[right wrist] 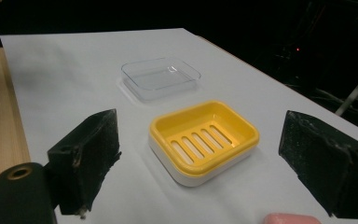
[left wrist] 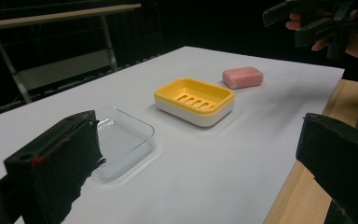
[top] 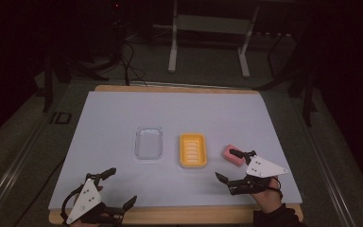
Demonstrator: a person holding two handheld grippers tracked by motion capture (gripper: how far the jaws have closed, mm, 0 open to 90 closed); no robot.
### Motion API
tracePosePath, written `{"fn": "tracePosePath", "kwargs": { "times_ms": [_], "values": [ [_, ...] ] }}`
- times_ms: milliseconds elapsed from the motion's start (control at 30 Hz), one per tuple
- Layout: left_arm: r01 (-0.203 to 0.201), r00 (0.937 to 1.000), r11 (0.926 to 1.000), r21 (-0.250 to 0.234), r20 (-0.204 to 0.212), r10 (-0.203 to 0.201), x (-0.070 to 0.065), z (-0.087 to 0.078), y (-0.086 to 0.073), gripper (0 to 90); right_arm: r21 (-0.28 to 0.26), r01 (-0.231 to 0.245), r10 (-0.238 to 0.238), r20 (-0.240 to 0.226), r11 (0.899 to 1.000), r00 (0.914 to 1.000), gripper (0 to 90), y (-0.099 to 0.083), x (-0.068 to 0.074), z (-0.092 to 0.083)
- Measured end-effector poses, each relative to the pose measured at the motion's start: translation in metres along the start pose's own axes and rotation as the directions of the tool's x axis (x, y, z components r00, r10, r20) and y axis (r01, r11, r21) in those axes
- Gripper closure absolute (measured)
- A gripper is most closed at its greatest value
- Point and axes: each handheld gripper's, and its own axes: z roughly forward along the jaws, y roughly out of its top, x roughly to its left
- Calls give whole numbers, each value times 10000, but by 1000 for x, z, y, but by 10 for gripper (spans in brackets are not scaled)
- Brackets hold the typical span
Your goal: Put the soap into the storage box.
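Observation:
A yellow soap dish point(top: 192, 150) point(left wrist: 194, 100) point(right wrist: 203, 140) with a slotted floor sits mid-table on the white sheet. Left of it lies a clear plastic lid point(top: 149, 143) point(left wrist: 121, 140) point(right wrist: 161, 77). A pink soap bar point(top: 233, 155) point(left wrist: 243, 77) point(right wrist: 291, 218) rests right of the dish. My right gripper point(top: 229, 165) point(right wrist: 200, 163) is open near the table's front right, its far fingertip just over the soap's near edge. My left gripper point(top: 121, 187) point(left wrist: 196, 163) stands open at the front left, nothing between its jaws.
The white sheet point(top: 123, 113) covers a wooden table whose bare edge point(top: 179, 215) runs along the front. A white metal stand point(top: 208, 38) and cables point(top: 130, 61) stand on the dark floor beyond the table's far edge.

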Motion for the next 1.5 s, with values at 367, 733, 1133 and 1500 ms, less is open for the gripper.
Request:
{"fn": "tracePosePath", "kwargs": {
  "times_ms": [367,733,1133,1500],
  "values": [
    [-64,10000,9999,88,14,64,-1,1,0,4,-77,347,-349,-328,9994,9989,120,-2,0,3],
    [-94,9999,9999,104,-53,95,-3,0,1,4,1079,404,-507,947,9933,9942,134,1,-3,8],
    [-163,9999,9997,164,-9,163,-4,0,1,4,2767,92,-306,729,9609,9969,133,-1,-10,9],
    [-276,9996,9991,320,-60,278,-6,3,0,4,3829,-1188,395,2087,9161,9772,144,-8,-31,0]
  ]
}}
